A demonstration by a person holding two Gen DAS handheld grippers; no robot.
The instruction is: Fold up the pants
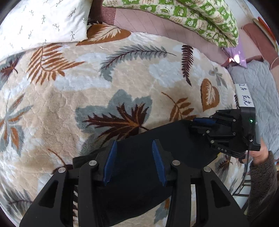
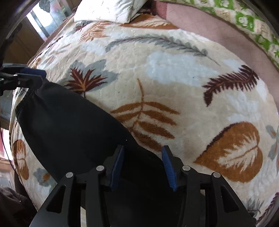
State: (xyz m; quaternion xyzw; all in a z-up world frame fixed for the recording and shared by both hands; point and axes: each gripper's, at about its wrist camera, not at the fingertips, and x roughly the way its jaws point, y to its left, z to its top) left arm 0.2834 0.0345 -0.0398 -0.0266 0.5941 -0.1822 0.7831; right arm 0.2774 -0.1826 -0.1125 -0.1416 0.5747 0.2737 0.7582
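Left wrist view looks steeply down on a bed covered by a leaf-print blanket [image 1: 122,83], with the black pants [image 1: 157,139] lying on it as a dark band near the bed's near edge. Their long axis runs across the blanket from the left claw [image 1: 134,162] toward the right claw [image 1: 203,122], roughly parallel to that near edge. The left claw's blue pads stand partly apart with black cloth between and under them; whether they press on it I cannot tell. The right claw sits at the far end of the pants in this view, its blue pads close together at the fabric's edge, held by a hand [image 1: 258,153] in a fuzzy brown sleeve.

From the right wrist view the pants [image 2: 69,125] stretch away to the upper left, where a gathered end meets the left claw [image 2: 33,72]. The right claw [image 2: 143,165] is partly open over the black cloth; a grip is not clear. Beyond the pants, at the blanket's far side, lie a white pillow [image 1: 43,21] and a green patterned quilt [image 1: 191,15].
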